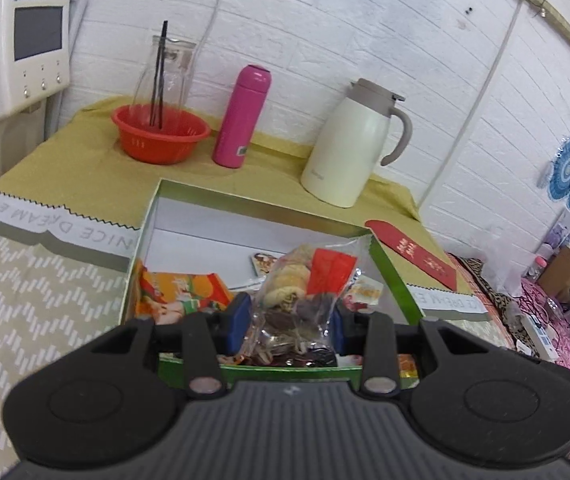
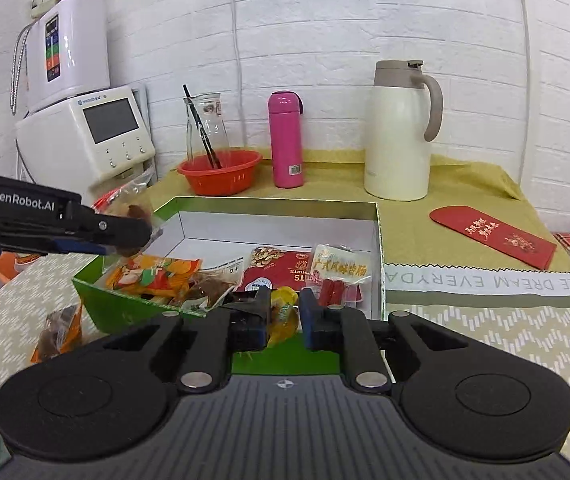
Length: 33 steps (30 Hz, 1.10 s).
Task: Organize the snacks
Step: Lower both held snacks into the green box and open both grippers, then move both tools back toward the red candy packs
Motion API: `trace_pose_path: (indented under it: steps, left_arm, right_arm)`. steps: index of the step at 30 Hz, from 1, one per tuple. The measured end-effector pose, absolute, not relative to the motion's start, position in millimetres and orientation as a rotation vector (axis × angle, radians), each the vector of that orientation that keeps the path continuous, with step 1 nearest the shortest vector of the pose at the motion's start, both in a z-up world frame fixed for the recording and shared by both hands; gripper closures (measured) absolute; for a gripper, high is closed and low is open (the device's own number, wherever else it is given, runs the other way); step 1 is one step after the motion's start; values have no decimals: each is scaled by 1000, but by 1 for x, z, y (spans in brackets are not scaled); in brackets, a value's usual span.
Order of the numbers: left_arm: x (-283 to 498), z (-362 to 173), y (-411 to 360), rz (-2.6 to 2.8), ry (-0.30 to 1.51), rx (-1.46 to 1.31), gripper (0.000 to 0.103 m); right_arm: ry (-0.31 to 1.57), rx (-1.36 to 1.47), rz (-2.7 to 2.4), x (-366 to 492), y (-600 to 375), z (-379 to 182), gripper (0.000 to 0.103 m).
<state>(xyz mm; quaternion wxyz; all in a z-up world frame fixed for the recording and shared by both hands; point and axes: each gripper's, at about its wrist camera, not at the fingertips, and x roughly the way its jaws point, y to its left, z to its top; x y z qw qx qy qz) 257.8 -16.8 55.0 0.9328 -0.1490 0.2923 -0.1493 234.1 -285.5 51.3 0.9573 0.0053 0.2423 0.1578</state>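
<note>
My left gripper (image 1: 290, 320) is shut on a clear bag of cookies and dark snacks (image 1: 289, 276), held above the near-left corner of a green box with a white inside (image 1: 153, 216). The right wrist view shows that same gripper (image 2: 145, 236) from the side, bag (image 2: 135, 210) in its pads, over the box's left rim (image 2: 125, 292). My right gripper (image 2: 285, 304) is shut on a small yellow packet (image 2: 283, 320) at the box's near edge. Inside lie an orange packet (image 2: 153, 274), a red nut packet (image 2: 281, 270) and a sausage packet (image 2: 339, 268).
Behind the box stand a red bowl (image 2: 221, 176) holding a glass carafe, a pink bottle (image 2: 285, 140) and a white jug (image 2: 399, 132). A red envelope (image 2: 493, 236) lies right of the box. An orange-brown packet (image 2: 59, 328) sits on the cloth left of it. A person's hand shows at the left edge.
</note>
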Motion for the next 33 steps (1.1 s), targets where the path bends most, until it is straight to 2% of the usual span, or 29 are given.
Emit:
trace_pose_path:
  steps: [5, 8, 10, 11, 12, 13, 15, 18, 19, 33]
  left_arm:
    - [278, 40, -8, -272, 642, -314, 66]
    - [284, 36, -6, -273, 654, -307, 65]
    - [286, 34, -6, -281, 656, -297, 63]
    - [287, 34, -6, -286, 651, -299, 55]
    - [286, 34, -5, -288, 641, -308, 51]
    - [284, 34, -4, -291, 623, -318, 38]
    - [280, 36, -4, -304, 587, -319, 34]
    - [277, 40, -9, -281, 577, -285, 24]
    - [275, 40, -12, -263, 573, -268, 17]
    - [247, 44, -21, -186, 556, -204, 16]
  right_arm:
    - [518, -12, 306, 258, -273, 45, 81]
    - [529, -10, 304, 265, -273, 39, 81]
    - [551, 2, 314, 269, -275, 36, 76]
    - [558, 6, 319, 272, -276, 35, 68]
    - [553, 9, 314, 271, -277, 35, 55]
    - [538, 12, 304, 270, -279, 35, 31]
    - [510, 22, 291, 266, -283, 36, 0]
    - [492, 42, 301, 262, -288, 37, 0]
    - [494, 42, 305, 261, -289, 38, 0]
    - [459, -29, 306, 234, -285, 45, 0]
